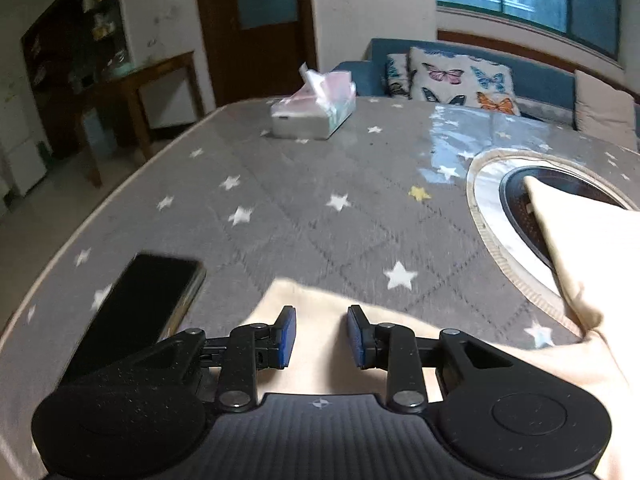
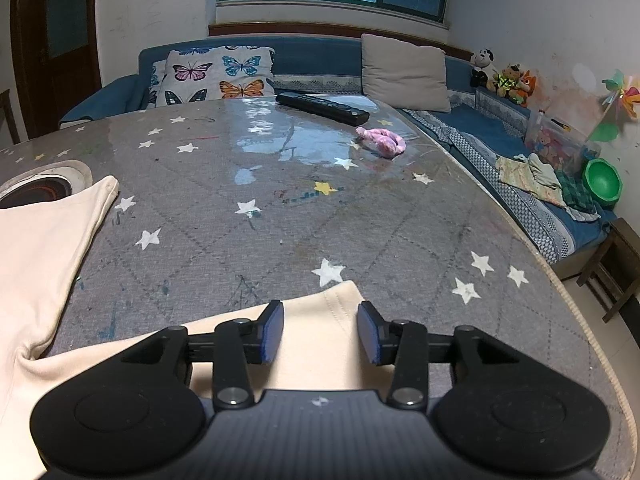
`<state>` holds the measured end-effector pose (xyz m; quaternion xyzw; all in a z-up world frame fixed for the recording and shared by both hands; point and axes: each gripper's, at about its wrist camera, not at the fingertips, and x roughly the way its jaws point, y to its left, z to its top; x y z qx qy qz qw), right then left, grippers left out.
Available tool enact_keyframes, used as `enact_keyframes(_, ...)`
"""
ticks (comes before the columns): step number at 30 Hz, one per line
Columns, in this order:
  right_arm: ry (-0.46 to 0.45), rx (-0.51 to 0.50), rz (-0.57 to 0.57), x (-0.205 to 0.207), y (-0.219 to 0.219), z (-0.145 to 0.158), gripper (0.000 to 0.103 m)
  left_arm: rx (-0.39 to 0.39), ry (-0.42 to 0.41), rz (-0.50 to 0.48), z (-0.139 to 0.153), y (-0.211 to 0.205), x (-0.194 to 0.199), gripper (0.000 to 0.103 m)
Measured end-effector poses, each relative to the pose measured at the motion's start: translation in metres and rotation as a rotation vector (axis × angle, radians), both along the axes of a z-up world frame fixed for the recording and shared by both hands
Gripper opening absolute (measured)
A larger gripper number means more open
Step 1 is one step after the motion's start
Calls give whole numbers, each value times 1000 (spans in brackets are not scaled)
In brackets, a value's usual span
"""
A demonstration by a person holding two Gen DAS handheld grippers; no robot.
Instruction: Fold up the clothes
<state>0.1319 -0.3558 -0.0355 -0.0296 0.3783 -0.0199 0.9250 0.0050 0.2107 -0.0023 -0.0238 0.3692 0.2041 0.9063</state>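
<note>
A cream garment [image 1: 580, 248] lies on the grey star-patterned table [image 1: 320, 208]. One of its corners reaches out under my left gripper [image 1: 322, 312], which is open, its blue pads apart above the cloth without pinching it. In the right wrist view the same cream garment [image 2: 40, 248] spreads at the left, and a stitched corner of it lies beneath my right gripper [image 2: 320, 308]. That gripper is open too, with the fabric showing in the gap between its pads.
A black phone [image 1: 140, 312] lies just left of the left gripper. A tissue box [image 1: 312, 112] stands at the far side. A round inset cooker [image 1: 520, 208] is partly covered by the garment. A remote [image 2: 322, 108] and a pink toy [image 2: 382, 142] lie far off; the table edge [image 2: 568, 296] curves at the right.
</note>
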Motion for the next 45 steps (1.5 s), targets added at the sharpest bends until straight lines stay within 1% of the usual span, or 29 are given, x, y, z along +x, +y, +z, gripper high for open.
enact_keyframes(1, 0, 0, 0, 0, 0, 0, 42, 14, -2, -12, -1, 2, 4, 25)
enact_keyframes(3, 0, -3, 1, 1, 0, 0, 43, 48, -5, -32, -3, 5, 12, 21)
enact_keyframes(6, -1, -2, -1, 2, 0, -1, 43, 106, -8, -56, -6, 8, 26, 21)
enact_keyframes(9, -1, -3, -2, 2, 1, -1, 43, 149, -4, -60, -8, 8, 32, 24)
enact_keyframes(12, -1, 5, -2, 2, -1, 0, 43, 161, 2, -32, -6, 9, 31, 34)
enact_keyframes(13, -2, 9, -2, 2, -1, 0, 43, 160, 3, -17, -3, 9, 30, 35)
enact_keyframes(17, -12, 20, 12, -3, 2, 4, 44, 131, -49, -51, 16, -11, 13, 36)
enact_keyframes(19, -15, 23, 22, -6, 5, 6, 44, 90, -78, -129, 25, -35, 3, 35)
enact_keyframes(22, -24, 26, 49, -13, 12, 10, 44, 8, -106, -263, 28, -71, -7, 35)
enact_keyframes(25, -35, 34, 84, -22, 21, 15, 44, -39, -110, -367, 24, -99, -8, 35)
enact_keyframes(27, -41, 43, 110, -28, 25, 17, 45, -39, -97, -402, 17, -111, -6, 32)
enact_keyframes(28, -43, 47, 120, -31, 27, 18, 46, -39, -86, -406, 13, -115, -4, 30)
enact_keyframes(29, -44, 51, 131, -34, 29, 18, 49, -42, -70, -409, 8, -116, -3, 29)
enact_keyframes(31, -39, 54, 138, -37, 31, 16, 51, -35, -33, -400, -2, -115, -2, 23)
enact_keyframes(32, -33, 56, 141, -38, 31, 14, 51, -24, -18, -384, -6, -114, -3, 23)
enact_keyframes(36, -27, 51, 138, -42, 31, 12, 51, -17, -9, -337, -2, -103, -6, 23)
enact_keyframes(39, -34, 48, 133, -44, 30, 15, 51, -69, -59, -341, 12, -104, -9, 23)
enact_keyframes(42, -38, 49, 138, -44, 33, 16, 51, -139, -108, -407, 20, -119, -4, 23)
enact_keyframes(44, -38, 52, 144, -44, 36, 16, 51, -151, -104, -432, 16, -127, 6, 20)
enact_keyframes(45, -37, 53, 149, -45, 37, 15, 51, -156, -99, -438, 13, -130, 10, 17)
